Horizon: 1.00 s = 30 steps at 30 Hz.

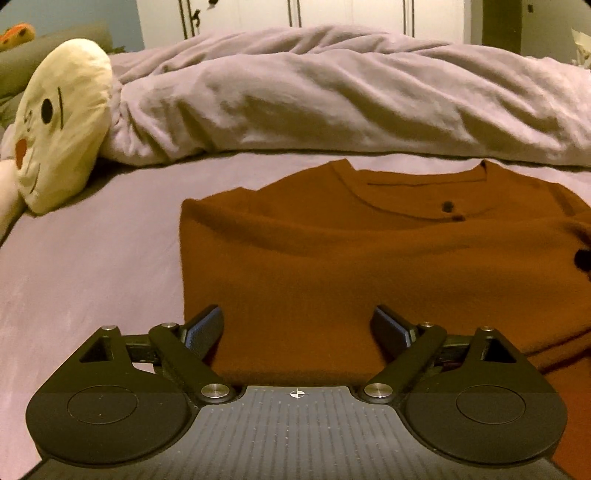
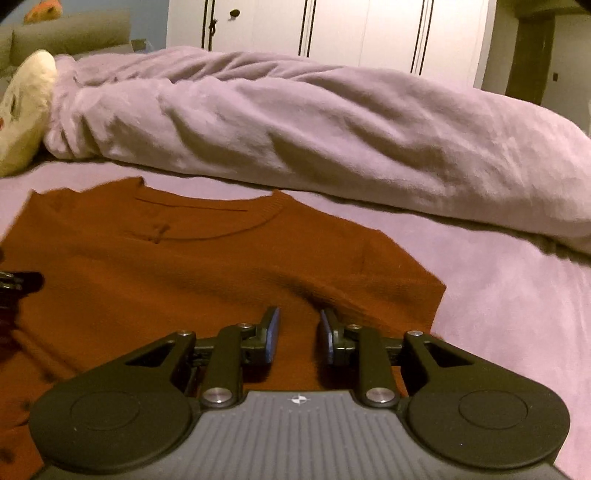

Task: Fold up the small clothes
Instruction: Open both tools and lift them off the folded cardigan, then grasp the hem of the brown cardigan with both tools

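- The left gripper (image 1: 297, 326) has its jaws spread wide, with nothing between the blue pads (image 1: 205, 330); only the rust-orange sweater (image 1: 332, 266) shows in the gap.
- The right gripper (image 2: 299, 332) has its jaws at a narrow gap, a fold of the sweater (image 2: 207, 273) rising just ahead of the tips; whether cloth is pinched I cannot tell.
- The sweater lies flat on the bed (image 1: 92, 258), directly under and ahead of both pairs of jaws, neckline on the far side and dark buttons (image 1: 447, 206) ahead and to the right of the left jaws.
- Its left edge runs just outside the left jaws' left finger; its right edge ends a little to the right of the right jaws.
- The lilac bed sheet (image 2: 517, 295) is bare on both outer sides of the sweater.
- Well ahead and to the left of the left jaws sits a cream plush toy (image 1: 62, 125) with a drawn face.
- Beyond the sweater, across both views, lies a bunched lilac duvet (image 1: 332, 96).
- Farthest off stands a white wardrobe (image 2: 332, 29).
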Each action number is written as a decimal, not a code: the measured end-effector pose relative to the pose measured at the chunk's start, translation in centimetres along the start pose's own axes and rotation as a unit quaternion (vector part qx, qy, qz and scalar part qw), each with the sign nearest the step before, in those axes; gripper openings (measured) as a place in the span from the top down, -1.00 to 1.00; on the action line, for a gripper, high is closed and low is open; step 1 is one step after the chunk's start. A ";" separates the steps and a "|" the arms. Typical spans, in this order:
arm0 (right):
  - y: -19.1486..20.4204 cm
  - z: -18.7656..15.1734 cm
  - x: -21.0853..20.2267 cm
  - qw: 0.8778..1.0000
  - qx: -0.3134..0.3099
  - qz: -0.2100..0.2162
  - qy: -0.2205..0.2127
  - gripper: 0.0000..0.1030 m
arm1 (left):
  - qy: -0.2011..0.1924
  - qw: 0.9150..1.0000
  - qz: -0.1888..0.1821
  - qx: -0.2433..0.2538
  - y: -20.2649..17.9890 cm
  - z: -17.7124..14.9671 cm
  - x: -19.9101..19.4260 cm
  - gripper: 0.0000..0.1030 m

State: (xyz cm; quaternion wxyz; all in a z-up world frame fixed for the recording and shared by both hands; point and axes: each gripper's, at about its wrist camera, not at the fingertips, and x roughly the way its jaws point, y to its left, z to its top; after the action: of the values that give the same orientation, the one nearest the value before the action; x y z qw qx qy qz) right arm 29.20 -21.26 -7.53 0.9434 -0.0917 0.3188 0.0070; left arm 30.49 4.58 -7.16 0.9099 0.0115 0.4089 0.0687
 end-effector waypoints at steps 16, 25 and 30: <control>-1.7 -2.9 -3.3 0.999 0.027 -0.026 0.010 0.33 | 0.010 0.999 -0.008 -0.035 1.8 -1.3 -3.6 -0.80; -2.1 -4.0 -5.0 0.999 0.027 -0.035 0.015 0.25 | 0.029 0.999 -0.016 -0.033 1.4 -2.3 -3.7 -0.80; -3.6 -4.3 -5.8 0.995 0.056 -0.064 0.053 -0.05 | 0.052 0.998 0.031 -0.006 1.9 -3.9 -3.6 -0.80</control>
State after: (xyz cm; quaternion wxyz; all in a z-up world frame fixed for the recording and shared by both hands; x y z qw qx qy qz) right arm 22.23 -25.35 -6.79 0.9273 -0.0596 0.3615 -0.0765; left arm 25.02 5.86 -6.91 0.8850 0.0153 0.4544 0.1001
